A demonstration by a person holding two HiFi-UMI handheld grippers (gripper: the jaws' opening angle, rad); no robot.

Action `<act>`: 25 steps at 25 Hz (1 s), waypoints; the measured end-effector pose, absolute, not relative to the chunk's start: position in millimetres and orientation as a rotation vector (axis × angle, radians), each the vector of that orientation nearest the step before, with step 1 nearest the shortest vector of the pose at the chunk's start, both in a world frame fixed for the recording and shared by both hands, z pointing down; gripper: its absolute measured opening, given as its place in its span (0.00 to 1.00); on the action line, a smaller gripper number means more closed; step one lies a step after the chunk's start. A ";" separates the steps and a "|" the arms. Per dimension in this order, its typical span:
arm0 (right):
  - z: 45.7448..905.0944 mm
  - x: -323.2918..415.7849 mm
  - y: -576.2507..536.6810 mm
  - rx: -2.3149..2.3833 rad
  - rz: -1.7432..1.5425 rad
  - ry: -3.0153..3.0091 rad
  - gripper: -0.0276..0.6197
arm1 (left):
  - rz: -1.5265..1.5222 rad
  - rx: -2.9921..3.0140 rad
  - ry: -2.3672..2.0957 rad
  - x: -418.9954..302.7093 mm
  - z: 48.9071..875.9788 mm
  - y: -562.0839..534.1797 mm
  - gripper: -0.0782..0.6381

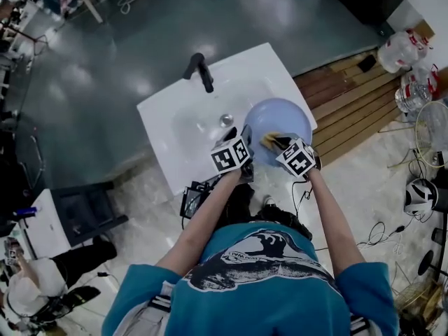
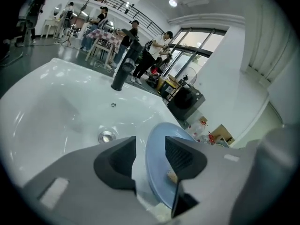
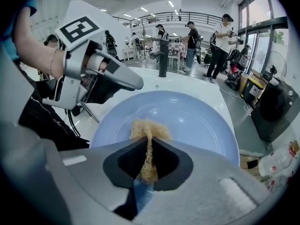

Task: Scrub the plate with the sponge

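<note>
One pale blue plate (image 1: 280, 121) stands tilted on edge over the right part of the white sink (image 1: 162, 121), its hollow face turned toward the right gripper (image 1: 278, 144). That gripper's jaws are clamped together on a tan sponge (image 3: 147, 130), squeezed thin between the pads, and its frayed front end lies against the plate's (image 3: 197, 121) face just ahead of the jaws. The right gripper (image 3: 149, 146) tips steeply down, its bare forearm reaching straight out from the person's body.

The left gripper (image 1: 246, 137) sits just beside it, at the plate's left edge, pointing more shallowly downward. Its jaws stand apart. From the left gripper view the plate's (image 2: 157, 163) rim runs edge-on between them, close to the right pad, with a clear gap to the left one, so the left gripper (image 2: 150, 149) is not gripping. Both forearms run nearly parallel, elbows close to the teal shirt.

Beyond the left gripper's jaws lie the sink's (image 2: 56, 107) metal drain (image 2: 107, 136) and, farther off, a black faucet (image 2: 123, 69).
</note>
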State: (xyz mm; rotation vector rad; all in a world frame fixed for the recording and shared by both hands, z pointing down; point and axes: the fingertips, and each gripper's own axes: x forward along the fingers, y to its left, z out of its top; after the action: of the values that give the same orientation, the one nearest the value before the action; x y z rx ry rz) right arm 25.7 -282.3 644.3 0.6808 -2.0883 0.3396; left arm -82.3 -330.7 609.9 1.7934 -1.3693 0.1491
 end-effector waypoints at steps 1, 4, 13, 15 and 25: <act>644.0 25.6 -283.0 0.688 0.341 -2.089 0.09 | 0.158 1.824 -1.369 -83.3 603.8 -330.8 0.38; 642.8 25.0 -285.9 0.713 0.351 -2.088 0.09 | 0.189 1.933 -1.357 -84.6 582.0 -328.3 0.38; 632.5 27.3 -297.1 0.824 0.400 -2.126 0.09 | 0.280 2.142 -1.322 -80.7 542.2 -285.5 0.30; 626.8 24.9 -296.4 0.824 0.392 -2.151 0.09 | 0.289 2.165 -1.307 -77.4 536.5 -274.1 0.30; 544.5 12.6 -274.4 0.837 0.272 -2.404 0.09 | 0.359 2.276 -1.353 -57.7 501.4 -225.9 0.23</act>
State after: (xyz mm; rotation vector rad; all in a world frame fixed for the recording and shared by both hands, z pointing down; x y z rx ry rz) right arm 12.6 -274.4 544.5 0.8371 -2.4036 0.2724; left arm -57.7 -225.9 501.4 2.2762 -1.3526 0.3590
